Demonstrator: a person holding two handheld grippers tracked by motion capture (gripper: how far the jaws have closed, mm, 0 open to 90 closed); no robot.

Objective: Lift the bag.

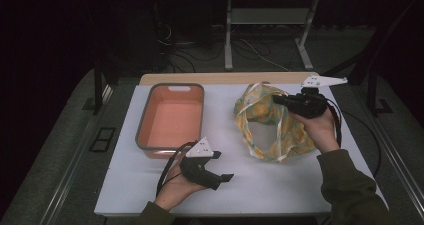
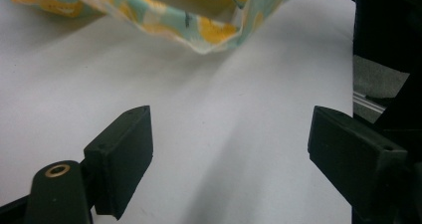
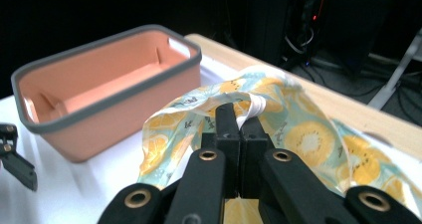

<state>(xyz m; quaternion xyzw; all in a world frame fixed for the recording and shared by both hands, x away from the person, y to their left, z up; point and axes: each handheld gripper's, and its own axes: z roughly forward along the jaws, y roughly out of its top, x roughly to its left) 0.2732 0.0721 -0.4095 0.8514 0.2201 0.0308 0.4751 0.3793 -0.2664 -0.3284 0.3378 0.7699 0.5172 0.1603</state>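
A patterned cloth (image 1: 270,127) in yellow, teal and white lies crumpled on the right half of the white table (image 1: 240,185). My right gripper (image 1: 276,99) is shut on the cloth's upper edge and holds that part lifted; in the right gripper view the cloth (image 3: 293,129) bunches around the closed jaws of my right gripper (image 3: 238,115). My left gripper (image 1: 227,176) rests low near the table's front, open with nothing between its jaws. In the left gripper view the left gripper (image 2: 229,134) points at the cloth's near edge (image 2: 199,27), well short of it.
An orange bin with a grey rim (image 1: 145,120) stands on the left half of the table, its inside bare (image 3: 99,79). A wooden strip (image 1: 225,78) runs along the table's far edge. Dark floor, cables and a table frame lie beyond.
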